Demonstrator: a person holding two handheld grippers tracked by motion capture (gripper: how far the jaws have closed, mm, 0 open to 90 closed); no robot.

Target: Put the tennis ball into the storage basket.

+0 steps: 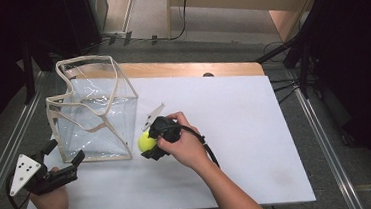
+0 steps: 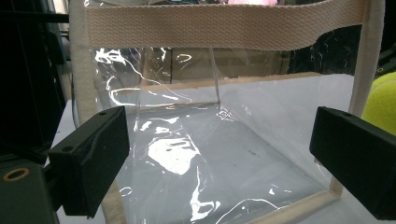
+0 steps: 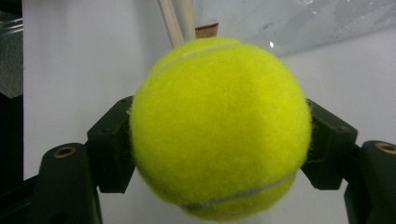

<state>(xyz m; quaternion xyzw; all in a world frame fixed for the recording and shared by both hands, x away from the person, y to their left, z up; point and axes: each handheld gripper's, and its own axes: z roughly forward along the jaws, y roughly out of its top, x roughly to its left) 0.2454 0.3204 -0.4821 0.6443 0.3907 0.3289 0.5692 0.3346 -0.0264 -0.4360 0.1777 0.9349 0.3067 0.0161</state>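
A yellow tennis ball (image 1: 147,142) sits just off the right front corner of a clear plastic bag with cream fabric trim (image 1: 94,111). My right gripper (image 1: 149,143) is shut on the ball (image 3: 219,126), both jaws pressed against its sides over the white table. My left gripper (image 1: 66,156) is at the table's left front corner, open, its jaws spread wide and aimed at the bag's near wall (image 2: 210,154). Nothing lies between its fingers (image 2: 91,158). An edge of the ball (image 2: 380,105) peeks past the bag's right trim.
The white table sheet (image 1: 235,125) lies on a wooden top (image 1: 190,68). Metal rails run along both sides of the table. Dark stands and cables crowd the floor at the back and right. The bag's loop handles (image 1: 88,67) stand upright.
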